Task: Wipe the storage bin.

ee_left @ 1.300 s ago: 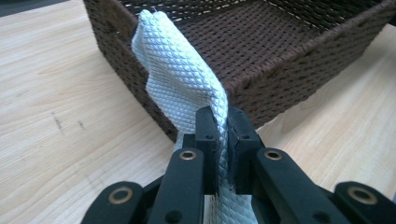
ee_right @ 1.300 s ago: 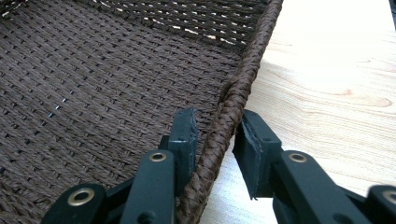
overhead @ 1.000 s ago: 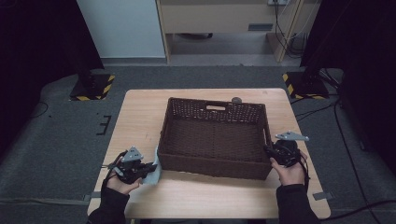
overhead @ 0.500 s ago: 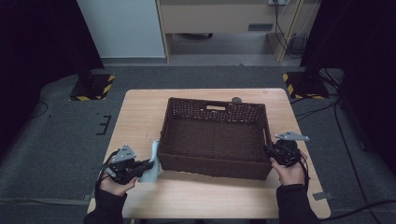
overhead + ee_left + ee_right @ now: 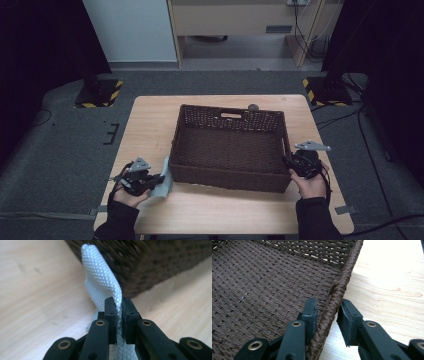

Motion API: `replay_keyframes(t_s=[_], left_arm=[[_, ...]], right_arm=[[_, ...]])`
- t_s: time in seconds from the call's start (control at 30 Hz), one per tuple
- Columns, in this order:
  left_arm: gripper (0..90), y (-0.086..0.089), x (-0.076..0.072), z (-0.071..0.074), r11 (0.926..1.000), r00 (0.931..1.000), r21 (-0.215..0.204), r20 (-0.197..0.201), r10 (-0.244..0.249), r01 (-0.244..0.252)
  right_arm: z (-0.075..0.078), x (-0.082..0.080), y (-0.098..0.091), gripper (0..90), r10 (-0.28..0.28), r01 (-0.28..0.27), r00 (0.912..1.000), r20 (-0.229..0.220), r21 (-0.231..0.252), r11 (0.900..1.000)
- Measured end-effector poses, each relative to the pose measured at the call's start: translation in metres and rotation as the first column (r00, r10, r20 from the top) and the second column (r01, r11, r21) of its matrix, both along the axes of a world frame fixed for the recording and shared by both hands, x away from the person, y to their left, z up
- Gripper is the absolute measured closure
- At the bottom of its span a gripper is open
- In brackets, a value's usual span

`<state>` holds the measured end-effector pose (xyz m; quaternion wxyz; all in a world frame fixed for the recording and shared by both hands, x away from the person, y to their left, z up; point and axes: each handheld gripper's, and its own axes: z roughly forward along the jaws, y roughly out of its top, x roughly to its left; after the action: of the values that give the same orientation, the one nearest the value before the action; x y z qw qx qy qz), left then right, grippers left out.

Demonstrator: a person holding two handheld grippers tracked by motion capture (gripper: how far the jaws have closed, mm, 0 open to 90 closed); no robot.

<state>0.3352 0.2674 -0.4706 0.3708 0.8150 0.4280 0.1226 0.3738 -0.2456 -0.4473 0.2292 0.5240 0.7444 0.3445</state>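
Note:
A pale, diamond-textured cloth (image 5: 164, 184) (image 5: 100, 282) hangs upright from my left gripper (image 5: 158, 179) (image 5: 119, 315), which is shut on it just off the front left corner of the brown wicker basket (image 5: 230, 177). The cloth's free end curls up beside the basket's outer wall (image 5: 155, 262). At the basket's front right corner, my right gripper (image 5: 289, 161) (image 5: 329, 303) straddles the braided rim (image 5: 340, 285), one pad inside and one outside, shut on it. Nothing lies in the basket.
The basket sits mid-table on a light wooden table (image 5: 150, 125), with bare wood to its left, right and front. A small round dark object (image 5: 253, 106) lies just behind the basket's far wall. Yellow-black striped stands (image 5: 100, 95) are on the floor beyond.
My left gripper drew a little left with the cloth, then came back toward the basket's corner. The right gripper and basket have stayed put.

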Motion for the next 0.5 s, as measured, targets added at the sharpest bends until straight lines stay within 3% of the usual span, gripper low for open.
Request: replay_keyframes(t_s=[0.13,0.23,0.4,0.5], left_arm=[[83.7,0.016,0.000,0.009,0.9955,0.9944,0.012,0.049,0.093,-0.094],[83.6,0.030,0.003,0.011,0.9858,0.9842,0.027,0.067,0.164,-0.166],[83.6,0.051,0.008,0.001,0.9628,0.9636,0.051,0.047,0.263,-0.265],[83.5,0.057,0.012,-0.006,0.9518,0.9544,0.070,0.024,0.297,-0.298]], right_arm=[[0.000,0.000,0.000,68.6,0.000,0.000,1.0000,0.000,0.003,1.0000],[0.000,0.000,0.000,68.6,0.002,-0.002,1.0000,-0.001,0.000,1.0000],[0.000,0.000,0.000,68.6,-0.001,0.001,1.0000,0.001,0.000,1.0000],[0.000,0.000,0.000,68.6,-0.001,0.001,1.0000,0.000,-0.001,1.0000]])
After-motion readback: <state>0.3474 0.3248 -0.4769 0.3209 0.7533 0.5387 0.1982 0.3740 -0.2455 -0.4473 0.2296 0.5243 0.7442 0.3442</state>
